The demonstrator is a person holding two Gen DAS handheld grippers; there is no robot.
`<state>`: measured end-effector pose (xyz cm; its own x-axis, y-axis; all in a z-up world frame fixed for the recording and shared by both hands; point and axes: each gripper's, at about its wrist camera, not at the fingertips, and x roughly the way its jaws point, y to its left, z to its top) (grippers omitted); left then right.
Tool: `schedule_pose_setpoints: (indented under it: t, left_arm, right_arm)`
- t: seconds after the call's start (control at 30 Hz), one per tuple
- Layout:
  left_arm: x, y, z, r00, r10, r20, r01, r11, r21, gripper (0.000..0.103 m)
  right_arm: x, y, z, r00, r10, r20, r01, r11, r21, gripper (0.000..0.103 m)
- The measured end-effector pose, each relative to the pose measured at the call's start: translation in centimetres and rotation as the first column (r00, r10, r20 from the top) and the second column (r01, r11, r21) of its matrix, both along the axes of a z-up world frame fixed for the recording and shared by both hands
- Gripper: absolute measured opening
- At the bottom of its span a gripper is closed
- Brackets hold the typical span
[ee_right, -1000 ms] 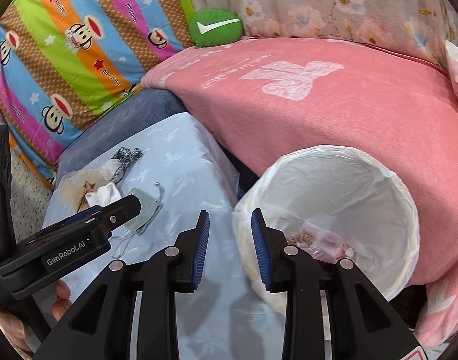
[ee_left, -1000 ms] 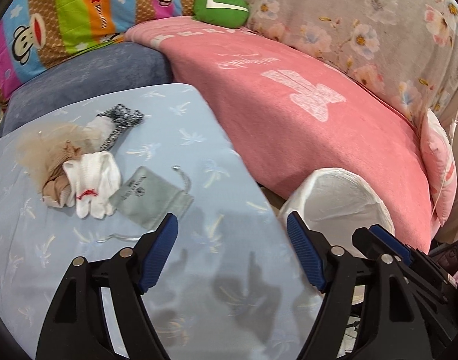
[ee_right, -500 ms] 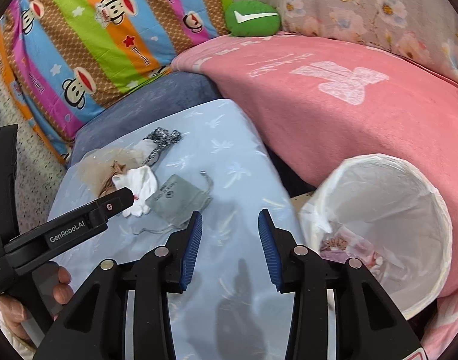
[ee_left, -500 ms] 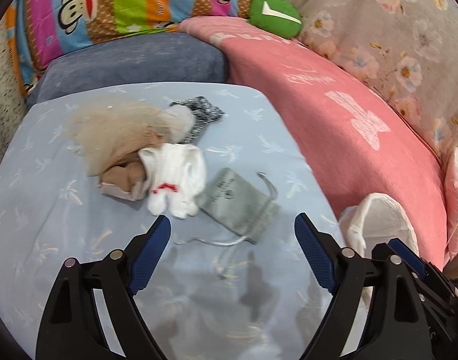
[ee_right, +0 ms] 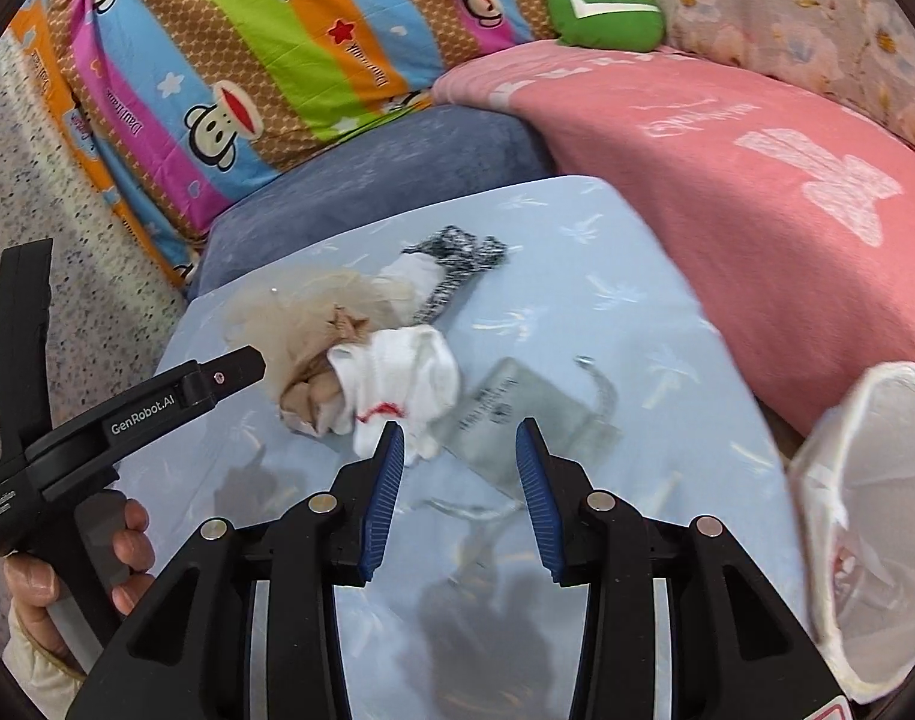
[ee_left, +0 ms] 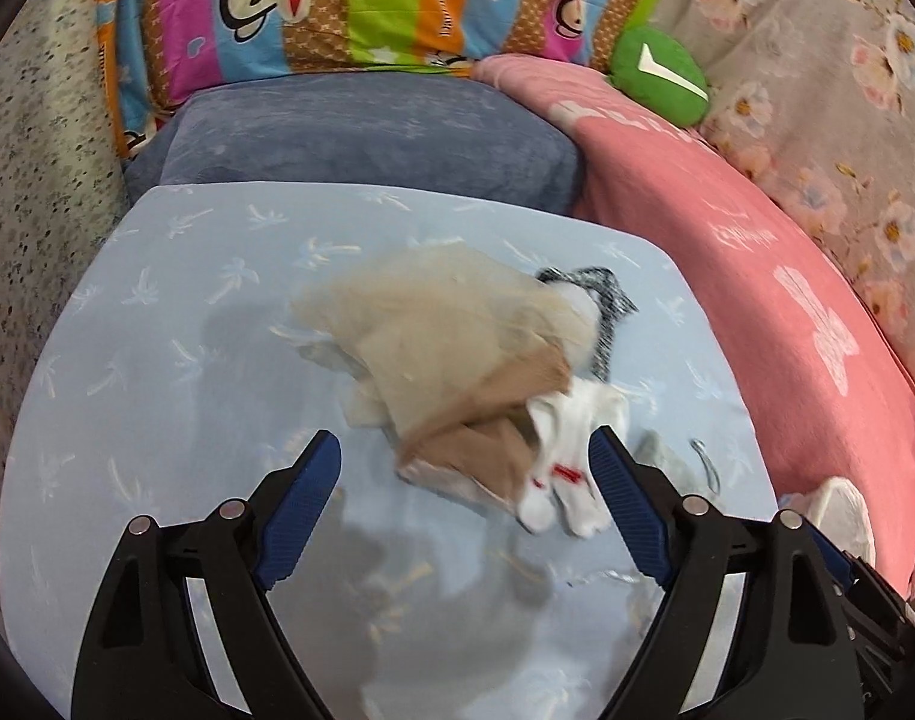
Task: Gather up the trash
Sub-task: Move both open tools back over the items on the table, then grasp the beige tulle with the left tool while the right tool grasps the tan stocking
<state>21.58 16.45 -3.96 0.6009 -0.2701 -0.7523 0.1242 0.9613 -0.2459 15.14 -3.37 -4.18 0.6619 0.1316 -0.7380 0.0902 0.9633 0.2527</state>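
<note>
Starting at the left, the left gripper point(ee_left: 463, 483) gapes wide over the tan stocking point(ee_left: 457, 348) and white sock point(ee_right: 397, 384). Next, the right gripper point(ee_right: 460, 474) (half open, empty) hovers at the grey pouch point(ee_right: 517, 408). Rightmost, the bin point(ee_right: 865, 480) holds little; the pile waits.

A counter point(ee_right: 577, 300) covered in pale blue cloth with a palm-tree print fills the middle. Behind it lies a grey-blue cushion point(ee_right: 397, 162), with a striped monkey-print quilt point(ee_right: 265, 42) beyond that; to the counter's right is a pink blanket point(ee_right: 757, 180), with a green pillow point(ee_right: 607, 12) and a floral cover point(ee_left: 817, 90) behind. Left of the counter is speckled floor point(ee_left: 37, 180).
</note>
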Motion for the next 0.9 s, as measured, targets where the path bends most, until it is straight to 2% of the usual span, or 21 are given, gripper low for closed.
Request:
schedule_pose_setpoints:
  t: [0.2, 0.47, 0.53, 0.67, 0.7, 0.73, 0.83, 0.9]
  left_arm:
    - [3.5, 1.7, -0.7, 1.0, 0.015, -0.02, -0.016, 0.999, -0.031, 0.081]
    - [6.7, 2.2, -2.4, 0.999, -0.016, -0.052, 0.011, 0.995, -0.099, 0.08]
    - [7.2, 2.3, -2.8, 0.998, -0.03, -0.061, 0.022, 0.992, -0.126, 0.073]
    - [7.9, 2.5, -3.7, 0.993, -0.065, -0.094, 0.048, 0.984, -0.172, 0.044]
    - [8.0, 2.6, -4.0, 0.992, -0.073, -0.102, 0.054, 0.983, -0.178, 0.036]
    - [8.0, 2.5, -4.2, 0.991, -0.082, -0.108, 0.061, 0.981, -0.182, 0.032]
    - [7.8, 2.4, -4.3, 0.989, -0.097, -0.113, 0.075, 0.98, -0.182, 0.013]
    - [7.2, 2.5, -4.0, 0.99, -0.094, -0.103, 0.074, 0.981, -0.181, 0.009]
  right_arm:
    - [5.0, 2.7, -0.5, 0.999, 0.043, 0.003, -0.043, 0.999, 0.02, 0.039]
    - [10.7, 5.3, -2.3, 0.997, 0.077, -0.019, -0.076, 0.996, 0.037, 0.039]
    - [11.4, 5.7, -2.9, 0.996, 0.084, -0.027, -0.083, 0.996, 0.035, 0.039]
    - [12.7, 6.4, -4.1, 0.994, 0.099, -0.049, -0.097, 0.995, 0.038, 0.038]
    - [12.9, 6.5, -4.4, 0.993, 0.101, -0.054, -0.099, 0.994, 0.04, 0.035]
    - [13.1, 6.7, -4.6, 0.992, 0.108, -0.06, -0.105, 0.993, 0.044, 0.028]
    - [13.2, 7.1, -4.9, 0.99, 0.123, -0.064, -0.121, 0.992, 0.04, 0.012]
    - [12.8, 7.2, -4.8, 0.99, 0.127, -0.057, -0.125, 0.991, 0.041, 0.009]
